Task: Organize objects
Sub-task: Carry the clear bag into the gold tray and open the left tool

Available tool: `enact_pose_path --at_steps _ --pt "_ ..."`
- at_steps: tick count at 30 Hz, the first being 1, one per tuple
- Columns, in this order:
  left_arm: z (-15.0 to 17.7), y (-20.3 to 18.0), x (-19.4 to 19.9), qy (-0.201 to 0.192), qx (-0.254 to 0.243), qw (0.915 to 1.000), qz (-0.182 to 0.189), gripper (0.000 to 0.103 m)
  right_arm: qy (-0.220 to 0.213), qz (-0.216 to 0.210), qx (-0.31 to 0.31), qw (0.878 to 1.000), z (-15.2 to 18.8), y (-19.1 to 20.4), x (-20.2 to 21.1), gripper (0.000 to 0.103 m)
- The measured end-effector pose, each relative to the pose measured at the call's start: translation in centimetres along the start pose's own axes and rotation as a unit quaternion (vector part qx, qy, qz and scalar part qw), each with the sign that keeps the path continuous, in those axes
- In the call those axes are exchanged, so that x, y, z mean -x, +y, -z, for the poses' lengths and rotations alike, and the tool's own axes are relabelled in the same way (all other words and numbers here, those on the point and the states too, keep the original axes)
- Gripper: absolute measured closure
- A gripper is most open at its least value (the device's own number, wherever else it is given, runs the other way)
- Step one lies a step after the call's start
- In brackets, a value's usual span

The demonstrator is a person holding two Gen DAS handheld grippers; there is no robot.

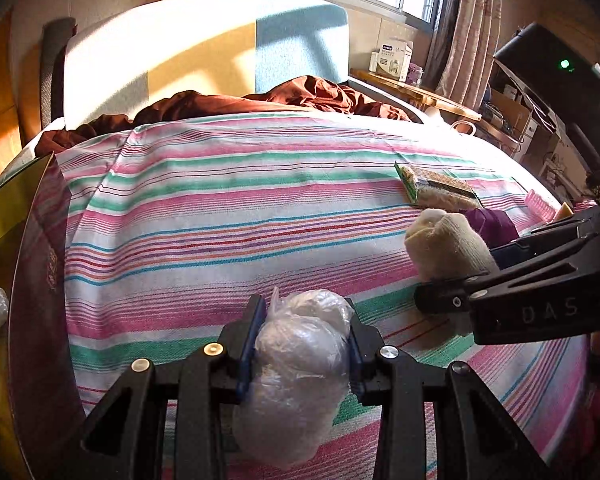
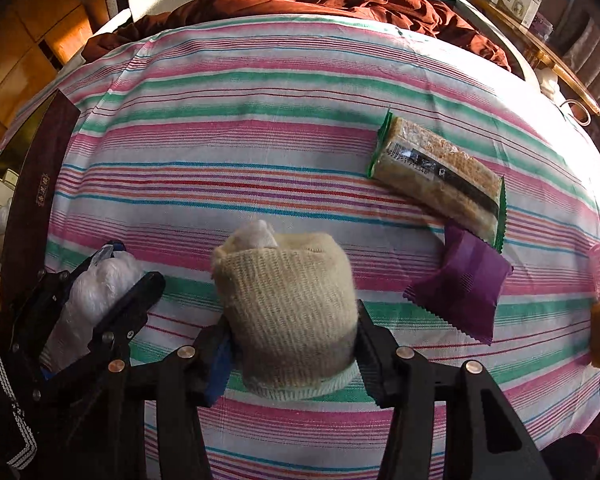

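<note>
Grippers angled down at striped sheet (image 2: 260, 92) | left gripper (image 1: 304, 344) pinches plastic bundle (image 1: 300, 364), lengthwise | right gripper (image 2: 294, 344) seemingly clamps rolled sock (image 2: 288, 304), toe forward

We see from two fisheye cameras, one behind each hand-held gripper, looking forward and down, close over the striped bed (image 1: 220, 216). Our right view tilts steeper. Both share the sheet, the cracker packet (image 2: 440, 180) and the headboard (image 1: 204, 48).

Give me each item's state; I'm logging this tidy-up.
plastic bag bundle: clamped in left gripper
cream sock: between the fingers of right gripper, gripped
cracker pack: sealed, lying flat
purple packet: sealed, lying free
</note>
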State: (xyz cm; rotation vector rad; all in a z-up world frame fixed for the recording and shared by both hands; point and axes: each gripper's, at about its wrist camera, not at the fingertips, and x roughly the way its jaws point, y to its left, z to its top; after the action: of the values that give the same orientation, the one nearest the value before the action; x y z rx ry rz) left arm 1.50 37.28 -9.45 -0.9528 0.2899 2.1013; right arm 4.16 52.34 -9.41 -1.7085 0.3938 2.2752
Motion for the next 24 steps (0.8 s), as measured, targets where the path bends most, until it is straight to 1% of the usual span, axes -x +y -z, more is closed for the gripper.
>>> enact_pose_path --at_steps 20,24 --pt "0.0 -0.3 0.0 0.0 -0.011 0.9998 -0.014 0.065 -0.004 -0.003 0.005 1.0 -1.8 -0.9 -1.1 0.05" --pt "0.0 -0.5 0.0 0.001 -0.013 0.9998 -0.017 0.065 -0.005 0.001 0.012 1.0 -1.9 -0.8 -1.5 0.05"
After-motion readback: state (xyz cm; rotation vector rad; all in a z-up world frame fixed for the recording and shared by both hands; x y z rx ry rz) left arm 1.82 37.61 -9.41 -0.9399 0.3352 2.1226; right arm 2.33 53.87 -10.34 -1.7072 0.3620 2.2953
